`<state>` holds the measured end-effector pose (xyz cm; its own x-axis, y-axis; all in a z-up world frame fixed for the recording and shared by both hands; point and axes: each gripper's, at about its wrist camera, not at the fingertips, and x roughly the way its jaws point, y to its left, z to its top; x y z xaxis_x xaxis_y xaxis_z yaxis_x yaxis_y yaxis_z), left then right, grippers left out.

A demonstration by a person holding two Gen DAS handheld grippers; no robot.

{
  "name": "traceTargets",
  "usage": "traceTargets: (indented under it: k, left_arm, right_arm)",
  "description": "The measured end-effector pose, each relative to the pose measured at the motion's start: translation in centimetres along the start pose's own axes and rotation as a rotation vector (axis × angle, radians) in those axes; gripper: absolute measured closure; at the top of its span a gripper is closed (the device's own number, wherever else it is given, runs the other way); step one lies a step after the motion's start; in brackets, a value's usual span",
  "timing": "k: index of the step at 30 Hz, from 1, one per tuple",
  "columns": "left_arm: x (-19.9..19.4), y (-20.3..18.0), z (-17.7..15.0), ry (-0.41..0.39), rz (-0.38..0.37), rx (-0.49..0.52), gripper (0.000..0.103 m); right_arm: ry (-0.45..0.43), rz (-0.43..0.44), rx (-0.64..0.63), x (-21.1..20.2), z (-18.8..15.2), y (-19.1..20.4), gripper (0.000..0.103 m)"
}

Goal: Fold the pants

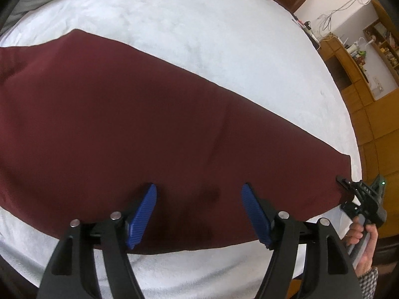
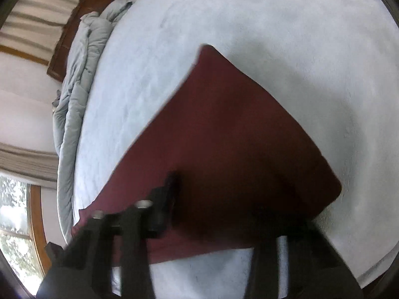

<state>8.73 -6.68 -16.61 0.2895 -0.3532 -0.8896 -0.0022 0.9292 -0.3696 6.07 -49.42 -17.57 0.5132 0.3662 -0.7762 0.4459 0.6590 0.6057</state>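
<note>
Pale blue fleecy bed cover (image 1: 199, 37) spreads under our work, with a rumpled grey quilt (image 2: 82, 79) pushed to its far edge. Our long dark-red pants (image 1: 124, 114) lie flat ahead of and beneath both claws. We hold the left gripper (image 1: 198, 211) wide apart and empty above the cloth's near edge, probably ready to pinch it. Off to its right, the right gripper (image 1: 343, 182) sits at the pants' end corner; motion blur keeps us from telling whether it grips, though that corner suits starting a fold.
</note>
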Motion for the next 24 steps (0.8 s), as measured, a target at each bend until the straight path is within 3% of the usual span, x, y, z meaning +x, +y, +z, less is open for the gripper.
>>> traceTargets:
  k: [4, 7, 9, 11, 13, 14, 16, 19, 24]
  left_arm:
    - [-1.5, -0.1, 0.4, -0.036, -0.021, -0.007, 0.031]
    - [-3.5, -0.8, 0.8, -0.1, -0.038, 0.014, 0.03]
    - [-3.6, -1.1, 0.7, -0.11, -0.018, 0.029, 0.026]
    - [-2.3, -1.0, 0.4, -0.074, -0.013, 0.031, 0.026]
    - [0.2, 0.5, -0.6, 0.001, 0.017, 0.006, 0.027]
    - [0.6, 0.7, -0.9, -0.005, 0.018, 0.004, 0.027]
    - [0.6, 0.8, -1.5, -0.024, 0.013, 0.025, 0.027]
    - [0.0, 0.7, -1.0, -0.021, -0.018, -0.014, 0.027]
    - [-2.8, 1.8, -1.3, -0.076, -0.044, -0.069, 0.026]
  right_arm:
    - [-0.042, 0.167, -0.048, -4.3, 1.5, 2.2, 0.09]
    - [-0.103, 0.208, -0.09, -7.5, 2.8, 3.6, 0.091]
    - [-0.118, 0.181, -0.077, -8.4, 2.9, 3.0, 0.091]
    - [-0.112, 0.085, -0.032, -8.1, 3.0, 0.4, 0.091]
    - [-0.048, -0.012, 0.037, -5.6, 3.0, -2.2, 0.091]
    - [0.016, -0.08, 0.061, -3.5, 2.5, -3.8, 0.09]
    - [-0.002, -0.054, 0.078, -3.0, 2.1, -4.6, 0.09]
    - [-0.049, -0.02, 0.057, -4.9, 2.1, -3.4, 0.09]
    - [-0.135, -0.018, -0.191, -8.4, 0.9, 5.2, 0.089]
